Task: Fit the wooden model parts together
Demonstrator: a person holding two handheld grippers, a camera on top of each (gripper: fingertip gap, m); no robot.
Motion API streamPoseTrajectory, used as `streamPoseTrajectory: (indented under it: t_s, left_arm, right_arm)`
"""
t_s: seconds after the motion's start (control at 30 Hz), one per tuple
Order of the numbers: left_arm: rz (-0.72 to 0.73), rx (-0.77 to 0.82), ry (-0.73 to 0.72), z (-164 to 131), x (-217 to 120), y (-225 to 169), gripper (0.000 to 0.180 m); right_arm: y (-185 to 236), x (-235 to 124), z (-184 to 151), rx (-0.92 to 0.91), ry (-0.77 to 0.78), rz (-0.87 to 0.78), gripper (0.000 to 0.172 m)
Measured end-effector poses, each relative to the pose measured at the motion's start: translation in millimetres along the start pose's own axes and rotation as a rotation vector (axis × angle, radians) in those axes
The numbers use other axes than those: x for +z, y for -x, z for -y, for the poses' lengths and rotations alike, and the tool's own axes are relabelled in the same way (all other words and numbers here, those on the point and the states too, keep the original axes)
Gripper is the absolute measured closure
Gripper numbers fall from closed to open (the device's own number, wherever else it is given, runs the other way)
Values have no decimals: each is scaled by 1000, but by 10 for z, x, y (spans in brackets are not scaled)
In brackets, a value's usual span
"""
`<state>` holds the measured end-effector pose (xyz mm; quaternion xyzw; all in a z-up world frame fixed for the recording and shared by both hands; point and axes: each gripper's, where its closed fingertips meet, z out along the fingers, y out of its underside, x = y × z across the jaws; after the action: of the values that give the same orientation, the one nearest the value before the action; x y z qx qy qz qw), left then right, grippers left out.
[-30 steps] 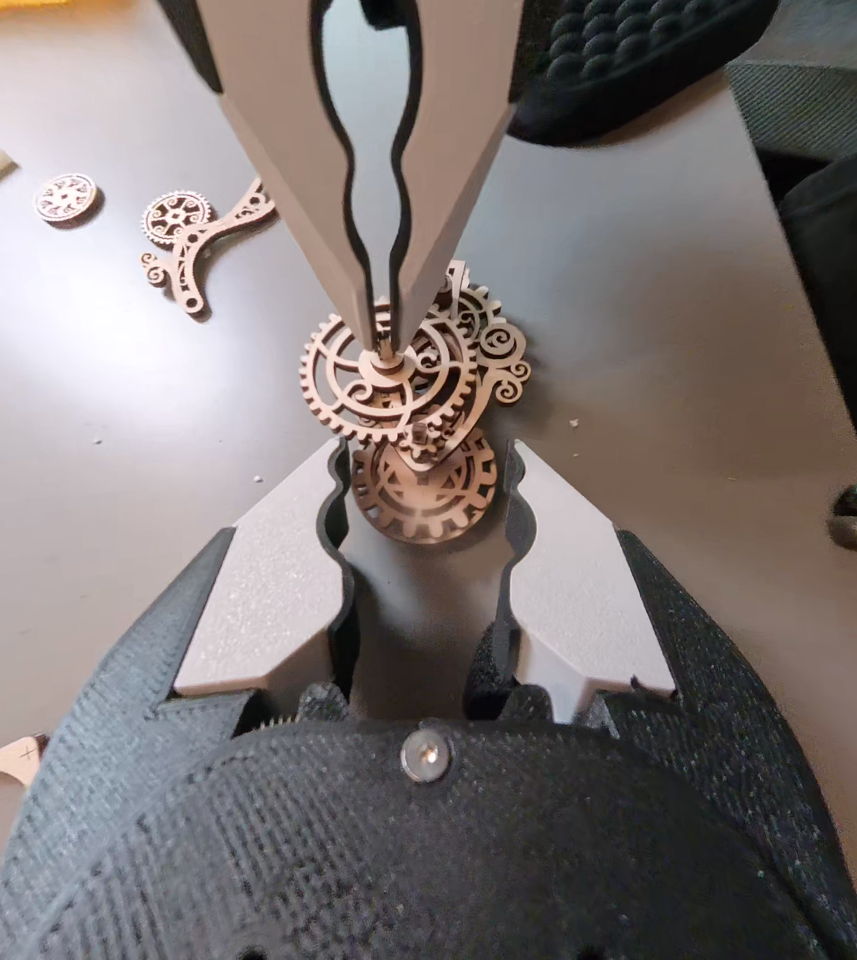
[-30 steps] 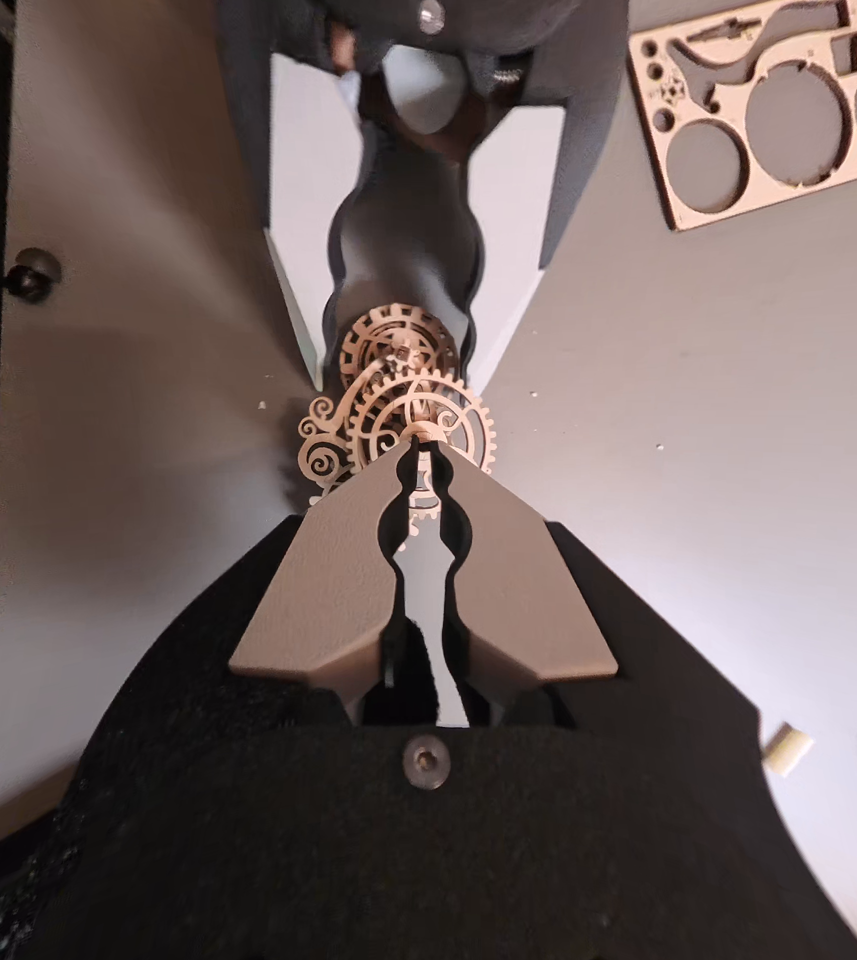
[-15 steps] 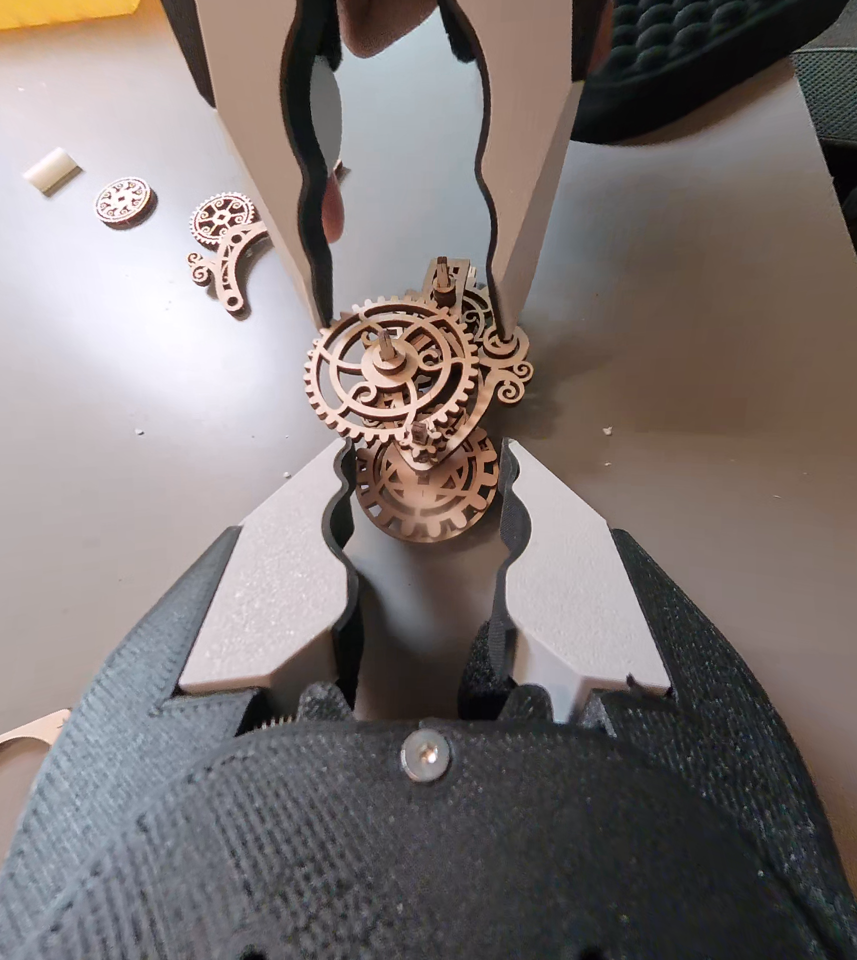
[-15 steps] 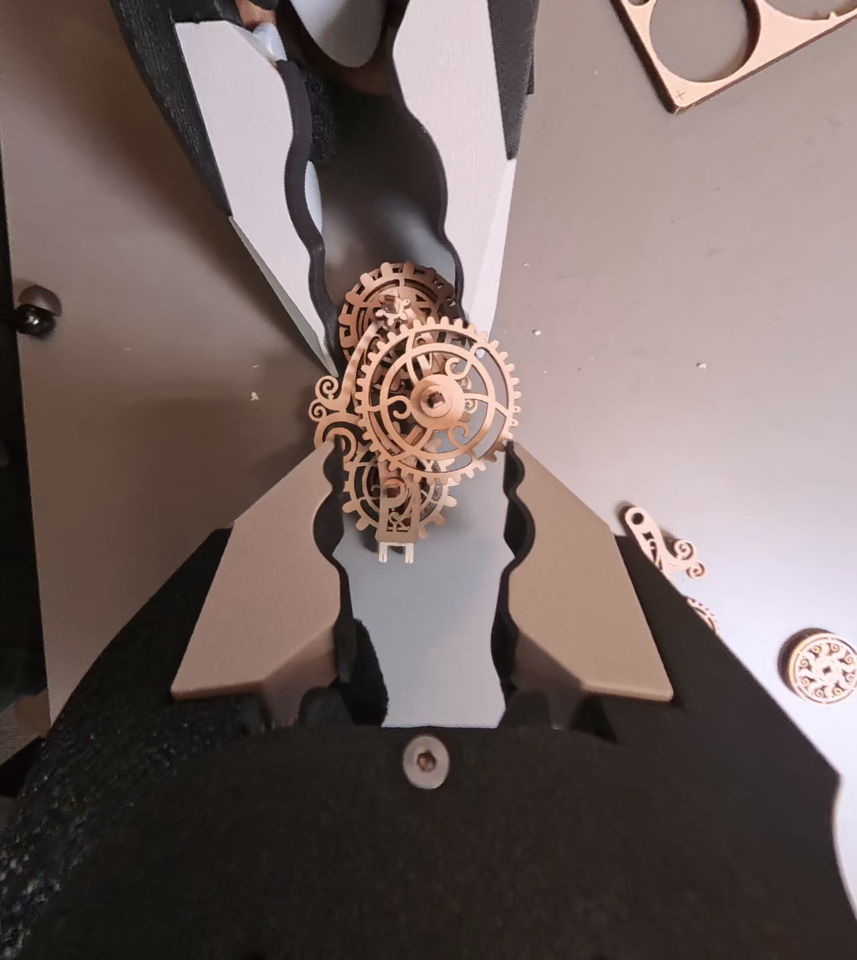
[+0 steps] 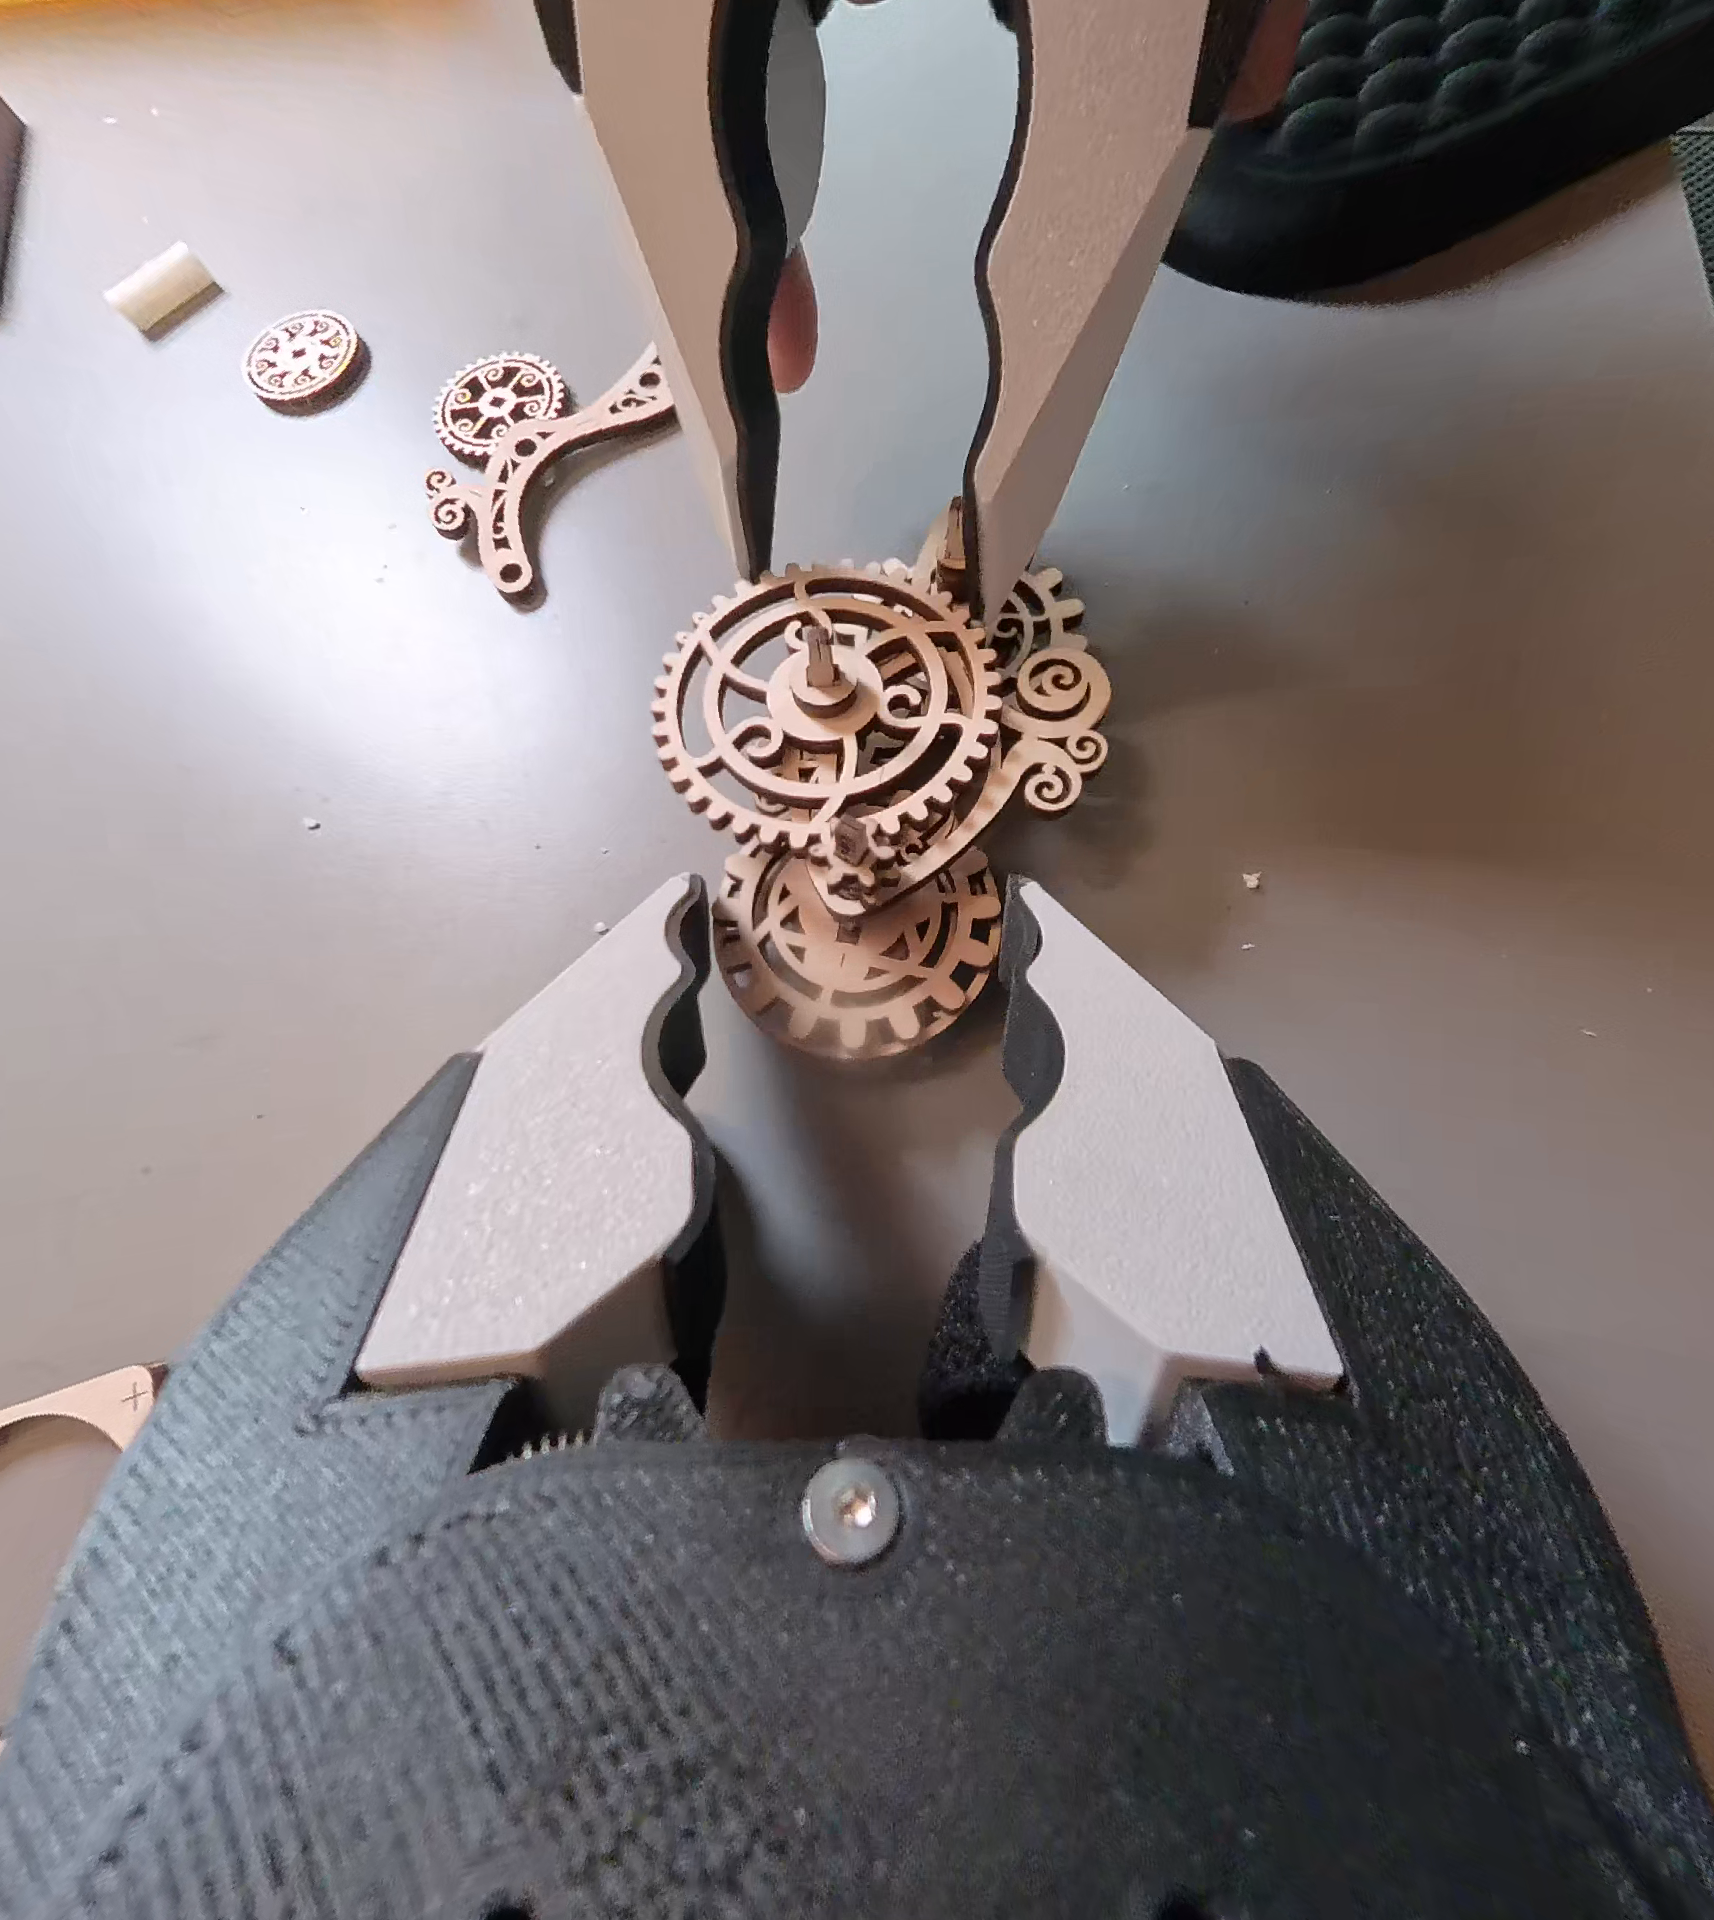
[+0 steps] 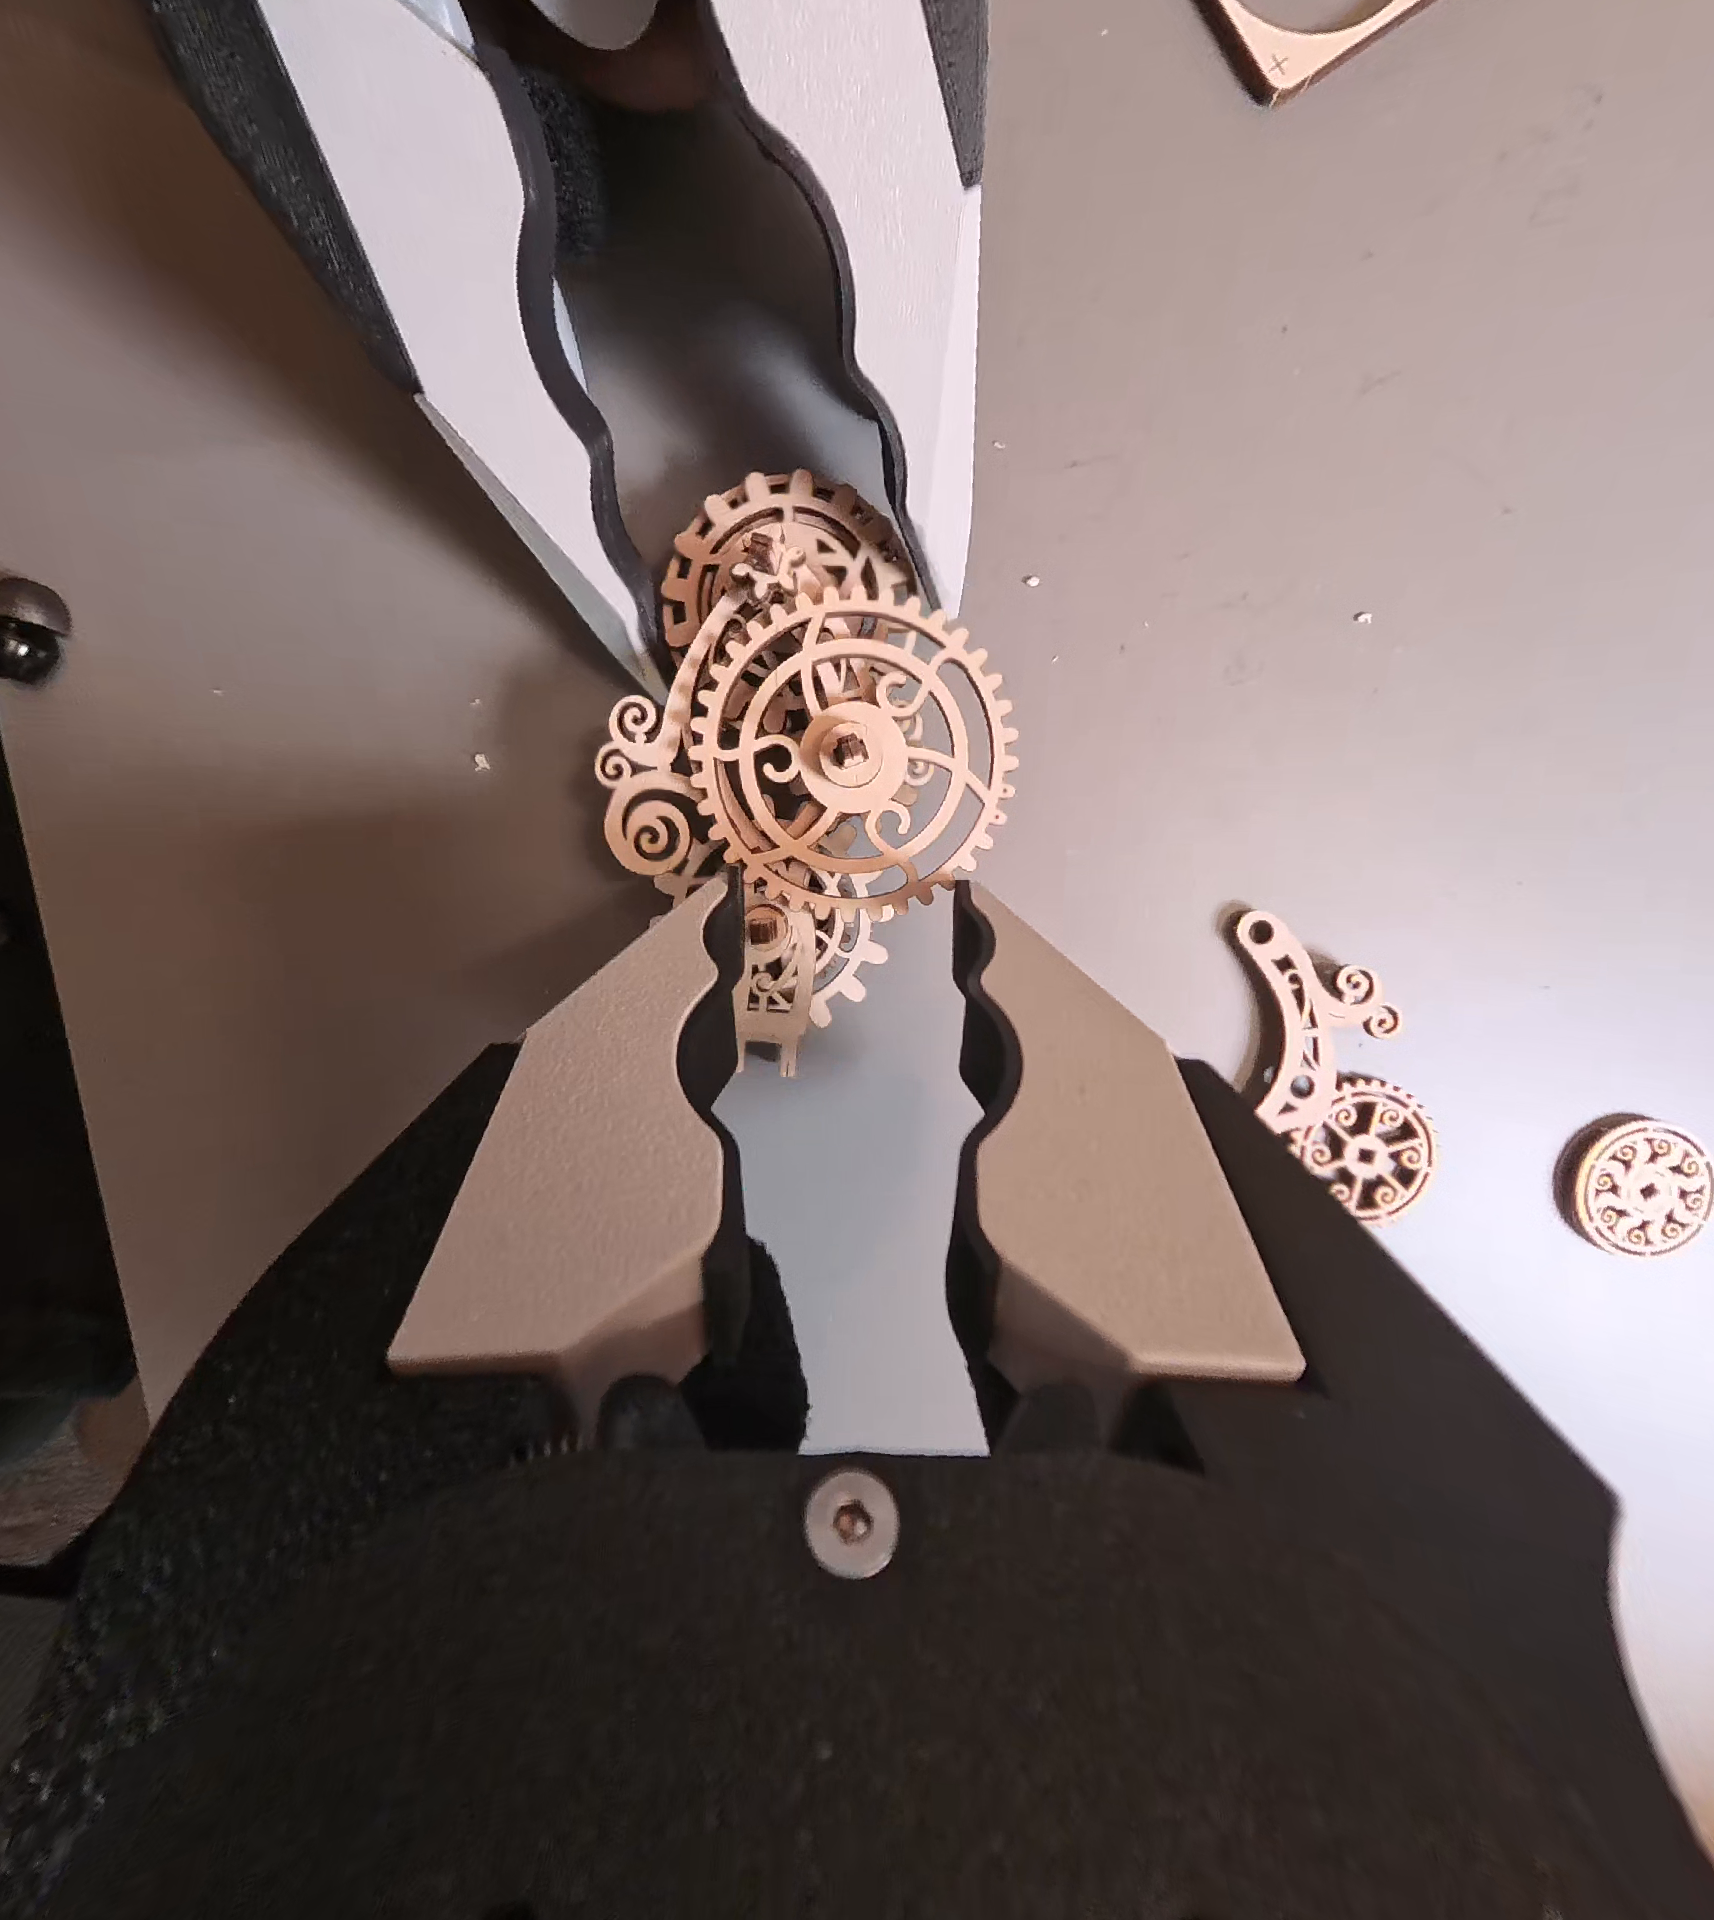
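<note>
Crosswise between the two grippers sits the wooden gear model (image 5: 837,790) on the grey table (image 5: 209,831), its long axis running straight from one set of jaws to the other, so both close in along one line. Starting at the left, the left gripper (image 5: 853,914) stands wide, its pads flanking the model's round base gear (image 5: 853,977) with a sliver of daylight on each side, nothing pinched. Opposite, the right gripper (image 6: 842,894) is parted more narrowly, tips just at the rim of the big spoked gear (image 6: 853,758), which sits on a square axle; no grip shows. Pale laser-cut wood, scrolled bracket, stacked cogs: likely fragile. Loose parts (image 6: 1341,1081) lie apart.
</note>
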<state>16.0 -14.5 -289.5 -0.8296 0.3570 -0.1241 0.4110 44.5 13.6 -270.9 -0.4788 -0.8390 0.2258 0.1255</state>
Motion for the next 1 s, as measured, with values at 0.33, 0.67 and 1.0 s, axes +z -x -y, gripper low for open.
streamPoseTrajectory:
  t_s: [0.33,0.67,1.0]
  left_arm:
    - [21,-5,1,6,6,15,127]
    - [35,-16,3,5,8,33,127]
    - [112,-53,7,-18,-10,174,127]
  right_arm:
    - [22,-26,-43,53,26,13,138]
    - [3,-33,-59,66,24,4,136]
    - [-132,-408,-134,75,-43,-46,135]
